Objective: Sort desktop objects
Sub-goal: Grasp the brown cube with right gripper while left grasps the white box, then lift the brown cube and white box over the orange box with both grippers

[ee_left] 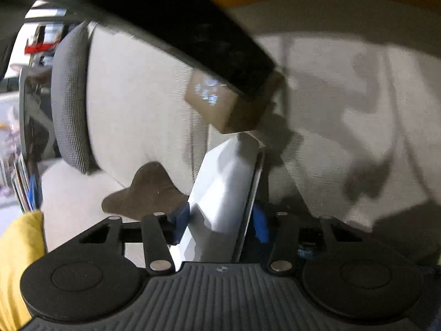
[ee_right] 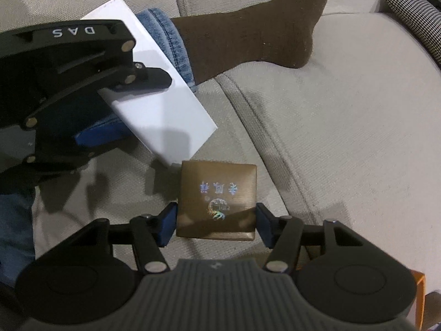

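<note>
My left gripper is shut on a flat white box, held above a beige sofa; it also shows in the right wrist view, held by the left gripper. My right gripper is shut on a small brown box with a holographic logo, just in front of the white box's corner. In the left wrist view the brown box hangs under the right gripper's dark body, just above the white box's far end.
The beige sofa seat lies below both grippers. A person's leg in a brown sock and blue jeans cuff rests on it. A houndstooth cushion sits at the right, also in the left wrist view. An orange item is at bottom right.
</note>
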`<action>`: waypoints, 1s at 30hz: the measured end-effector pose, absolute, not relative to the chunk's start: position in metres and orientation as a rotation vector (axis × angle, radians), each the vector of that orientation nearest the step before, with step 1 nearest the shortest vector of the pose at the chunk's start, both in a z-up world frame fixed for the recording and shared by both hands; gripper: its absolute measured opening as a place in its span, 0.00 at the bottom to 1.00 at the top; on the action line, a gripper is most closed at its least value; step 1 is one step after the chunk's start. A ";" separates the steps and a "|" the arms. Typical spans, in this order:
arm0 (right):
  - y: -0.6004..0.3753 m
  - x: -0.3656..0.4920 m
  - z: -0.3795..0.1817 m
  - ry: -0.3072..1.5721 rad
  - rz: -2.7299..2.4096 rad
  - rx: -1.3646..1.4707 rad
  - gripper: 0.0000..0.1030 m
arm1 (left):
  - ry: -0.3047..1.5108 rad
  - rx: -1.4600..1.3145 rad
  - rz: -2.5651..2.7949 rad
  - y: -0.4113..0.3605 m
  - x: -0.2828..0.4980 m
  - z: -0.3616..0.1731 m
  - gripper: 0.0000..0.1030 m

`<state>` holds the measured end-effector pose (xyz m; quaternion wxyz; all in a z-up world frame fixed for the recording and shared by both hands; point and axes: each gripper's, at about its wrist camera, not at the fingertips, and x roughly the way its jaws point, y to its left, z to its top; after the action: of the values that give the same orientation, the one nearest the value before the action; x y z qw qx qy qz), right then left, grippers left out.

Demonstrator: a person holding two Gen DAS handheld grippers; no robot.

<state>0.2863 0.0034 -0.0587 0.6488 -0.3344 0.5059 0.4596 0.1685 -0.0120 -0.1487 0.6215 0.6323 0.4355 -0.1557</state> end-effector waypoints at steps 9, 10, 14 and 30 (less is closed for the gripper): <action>-0.008 0.281 -0.026 1.067 0.995 -0.721 0.59 | 0.967 1.275 -0.271 -0.011 0.174 -0.106 0.35; -0.010 0.281 -0.022 1.058 0.991 -0.714 0.59 | 0.962 1.250 -0.259 -0.011 0.175 -0.098 0.34; -0.023 0.269 0.002 0.999 0.972 -0.703 0.59 | 0.940 1.182 -0.226 -0.016 0.169 -0.070 0.32; -0.145 0.221 0.081 0.847 0.757 -0.713 0.59 | 0.571 1.287 -0.376 -0.129 0.170 0.001 0.32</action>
<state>0.2214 -0.1454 0.0813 0.7836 -0.3302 0.3924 0.3507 0.1701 -0.1291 0.0015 0.7460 0.5882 0.2607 -0.1717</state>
